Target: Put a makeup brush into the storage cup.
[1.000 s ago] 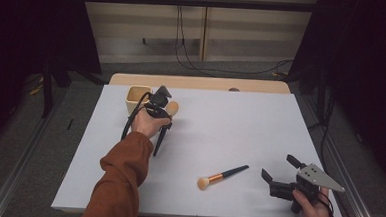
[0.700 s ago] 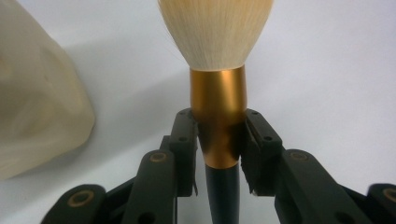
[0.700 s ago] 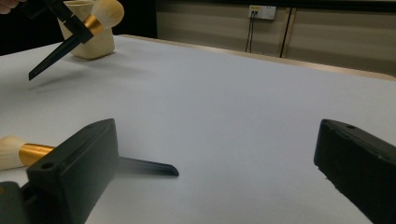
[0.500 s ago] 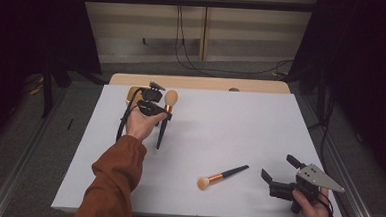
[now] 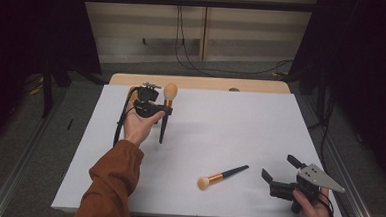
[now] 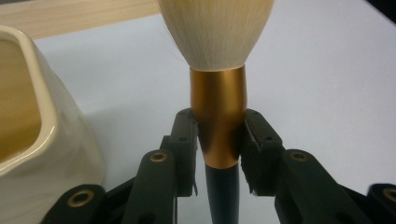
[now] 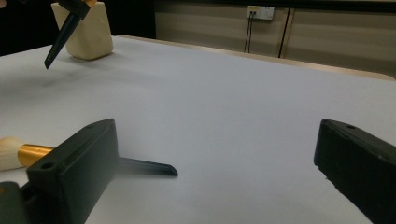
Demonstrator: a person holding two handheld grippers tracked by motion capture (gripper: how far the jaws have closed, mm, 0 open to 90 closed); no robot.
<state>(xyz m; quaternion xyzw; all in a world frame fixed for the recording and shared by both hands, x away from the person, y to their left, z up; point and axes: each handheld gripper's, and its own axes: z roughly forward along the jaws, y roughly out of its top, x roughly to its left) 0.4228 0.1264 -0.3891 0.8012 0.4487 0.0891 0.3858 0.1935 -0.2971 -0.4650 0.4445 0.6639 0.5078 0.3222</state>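
Holding a brush (image 5: 166,109) tight by its gold band, bristles up, above the desk (image 5: 240,126) near its far left corner by the cup (image 6: 32,135), the left tongs (image 5: 153,106) hover while the right tongs (image 5: 280,175) rest wide open and hold nothing at the near right corner.

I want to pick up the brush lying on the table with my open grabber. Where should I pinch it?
Probably pinch the brush on its thin black handle, coming straight down from above with the right gripper, jaws across it. It lies flat, and the handle is narrow and stiff, while the fluffy tip would likely squash.
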